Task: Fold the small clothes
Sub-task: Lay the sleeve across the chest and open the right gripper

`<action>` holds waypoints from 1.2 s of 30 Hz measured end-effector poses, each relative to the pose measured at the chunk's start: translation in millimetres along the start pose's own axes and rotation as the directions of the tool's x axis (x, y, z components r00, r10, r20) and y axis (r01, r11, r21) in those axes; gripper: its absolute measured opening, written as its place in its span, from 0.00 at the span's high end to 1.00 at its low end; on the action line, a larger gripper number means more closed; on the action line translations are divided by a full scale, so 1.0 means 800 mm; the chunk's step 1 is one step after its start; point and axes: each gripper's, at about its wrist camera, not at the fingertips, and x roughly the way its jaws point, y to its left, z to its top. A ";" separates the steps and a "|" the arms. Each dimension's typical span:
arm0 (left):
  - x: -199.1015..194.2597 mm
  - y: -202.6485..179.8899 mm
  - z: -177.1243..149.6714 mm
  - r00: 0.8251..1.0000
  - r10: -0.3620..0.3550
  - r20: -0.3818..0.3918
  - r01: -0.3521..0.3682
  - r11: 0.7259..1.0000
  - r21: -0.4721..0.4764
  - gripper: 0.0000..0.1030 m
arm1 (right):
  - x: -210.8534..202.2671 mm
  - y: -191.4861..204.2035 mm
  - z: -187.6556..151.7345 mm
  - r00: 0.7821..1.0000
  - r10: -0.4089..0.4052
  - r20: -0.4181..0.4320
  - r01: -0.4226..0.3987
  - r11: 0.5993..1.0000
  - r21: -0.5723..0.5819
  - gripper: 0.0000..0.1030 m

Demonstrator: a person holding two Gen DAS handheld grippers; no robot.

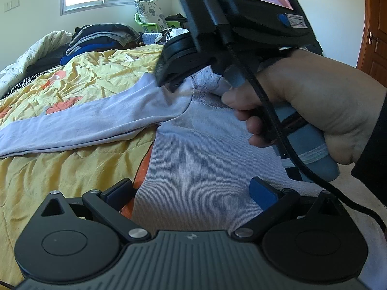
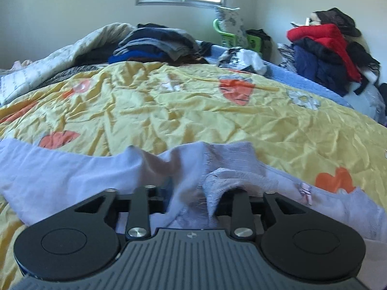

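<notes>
Pale lilac long-sleeved top (image 1: 205, 145) lies spread on the bed, over a crinkled yellow quilt (image 1: 72, 77) with orange prints. Body panel is fine ribbed knit; the sleeve (image 1: 79, 118) is smoother and runs flat away to the left. Lacy trim at the collar (image 2: 232, 176).

Right tool (image 2: 191, 193) is clamped on the top at the neckline and shoulder: cloth bunches up between its fingers and drapes over them. Seen from the left wrist view, the person's right hand (image 1: 302, 101) holds that tool's handle above the collar.

Left tool (image 1: 191, 193) hovers low over the hem end of the body, fingers spread wide, nothing between them; blue pad (image 1: 262, 193) on one finger shows.

Step, as judged: opening of the fold, one end gripped, the other not yet taken. Next move likely needs the left tool to close on the hem or side edge. The thin, limp knit will sag and wrinkle unless both grips keep it taut.

Background: stacked folded clothes (image 2: 154, 46) at the far side of the bed.
</notes>
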 end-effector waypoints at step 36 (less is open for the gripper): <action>-0.001 0.000 0.000 1.000 0.000 0.001 0.000 1.000 0.002 0.00 | 0.000 -0.020 0.000 0.995 -0.016 -0.102 0.022 0.998 0.054 0.48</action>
